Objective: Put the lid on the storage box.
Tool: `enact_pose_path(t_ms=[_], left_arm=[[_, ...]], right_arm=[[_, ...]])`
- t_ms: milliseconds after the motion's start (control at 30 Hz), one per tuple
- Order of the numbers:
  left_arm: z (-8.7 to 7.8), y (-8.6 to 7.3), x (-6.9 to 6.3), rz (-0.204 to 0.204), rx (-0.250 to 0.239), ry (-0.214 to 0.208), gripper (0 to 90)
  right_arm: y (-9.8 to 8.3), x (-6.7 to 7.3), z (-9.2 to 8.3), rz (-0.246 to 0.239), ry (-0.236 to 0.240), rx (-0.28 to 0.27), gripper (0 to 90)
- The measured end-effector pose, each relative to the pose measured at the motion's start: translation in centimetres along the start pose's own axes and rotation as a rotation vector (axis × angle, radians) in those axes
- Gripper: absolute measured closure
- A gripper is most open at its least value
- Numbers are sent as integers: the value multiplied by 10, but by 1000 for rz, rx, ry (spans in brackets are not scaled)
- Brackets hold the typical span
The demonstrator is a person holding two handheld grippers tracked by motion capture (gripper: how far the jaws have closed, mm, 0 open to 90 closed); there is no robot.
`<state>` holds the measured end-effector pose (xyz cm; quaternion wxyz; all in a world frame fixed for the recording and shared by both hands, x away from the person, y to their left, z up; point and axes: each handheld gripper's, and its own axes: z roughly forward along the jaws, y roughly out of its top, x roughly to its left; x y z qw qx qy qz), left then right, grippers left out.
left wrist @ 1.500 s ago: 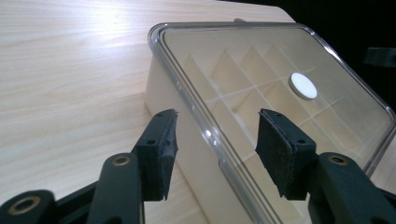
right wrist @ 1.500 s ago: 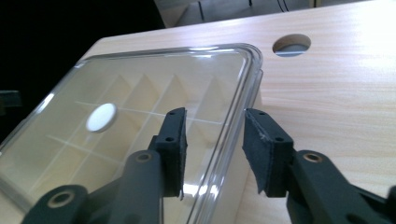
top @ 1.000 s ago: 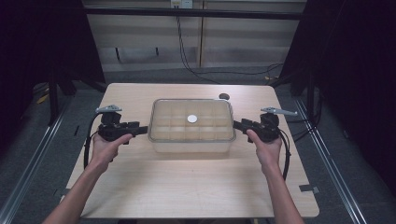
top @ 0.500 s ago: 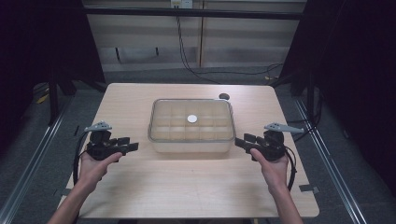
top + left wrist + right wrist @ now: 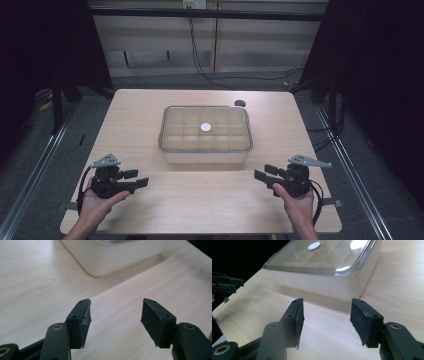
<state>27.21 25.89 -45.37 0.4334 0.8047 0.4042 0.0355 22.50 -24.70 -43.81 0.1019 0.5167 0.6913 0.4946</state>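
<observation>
Item: rounded-corner cream box [image 5: 205, 150], clear lid [image 5: 205, 127], frame centre, on pale woodgrain table [image 5: 200, 205]. My left gripper [image 5: 142, 178] and right gripper [image 5: 260, 172], matte black, gape wide, empty.

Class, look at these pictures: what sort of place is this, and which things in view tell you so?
Probably a recording booth or lab, not a home: a bare wooden table ringed by dark curtains, cables trailing across the floor behind it, and one lidded plastic box set out between two hand-held grippers.
</observation>
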Motion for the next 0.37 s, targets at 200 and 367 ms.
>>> enact_pose_path(t_ms=[200,367], left_arm=[[-1,-22,-1,-17,27,-6,399],[0,-27,1,-49,20,4,398]], right_arm=[[-21,4,-4,-7,-22,15,420],[-28,-1,-9,1,-44,2,394]])
